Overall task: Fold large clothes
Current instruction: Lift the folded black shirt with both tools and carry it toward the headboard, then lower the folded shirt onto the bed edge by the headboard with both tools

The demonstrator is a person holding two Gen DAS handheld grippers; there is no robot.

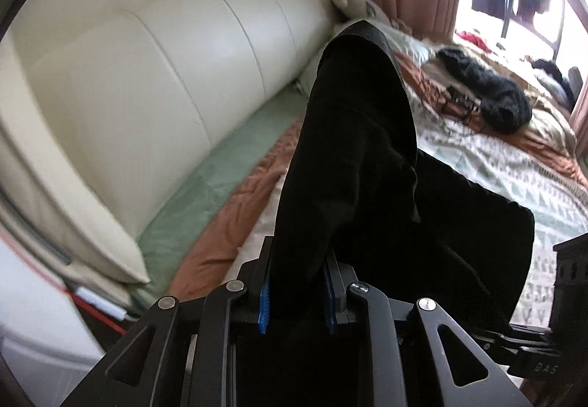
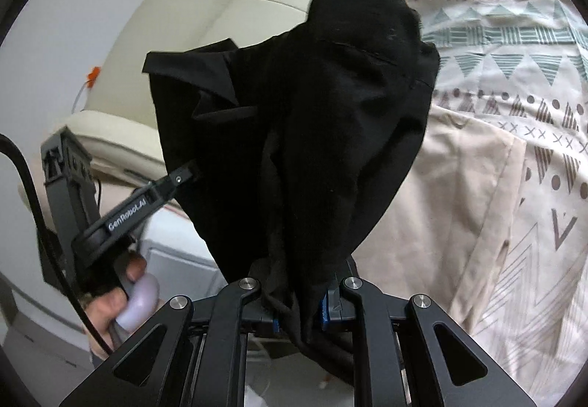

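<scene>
One black garment (image 1: pixel 360 164) hangs between two grippers above a bed (image 1: pixel 514 164). The left gripper (image 1: pixel 298 291) is clenched on a bunch of the black cloth, which fills the gap between its two blue-padded fingers (image 1: pixel 265 296) and runs away from it toward the headboard (image 1: pixel 176 83). The right gripper (image 2: pixel 299 309) likewise grips a gathered fold of the same garment (image 2: pixel 305 135), the cloth pinched between its two fingers and billowing up in front of the lens; a stitched seam crosses the raised part.

In the right wrist view the left gripper (image 2: pixel 191 173) reaches in from the left with its tip buried in the garment's edge, and one hand (image 2: pixel 121 293) holds its handle.

The bed carries one patterned quilt (image 2: pixel 514 94) with triangles and stripes, one rust-coloured blanket (image 1: pixel 235 208) and one pale green sheet (image 1: pixel 205 194) along the cream padded headboard. A second dark heap (image 1: pixel 488 102) lies further off on the quilt, well apart from the held garment.
</scene>
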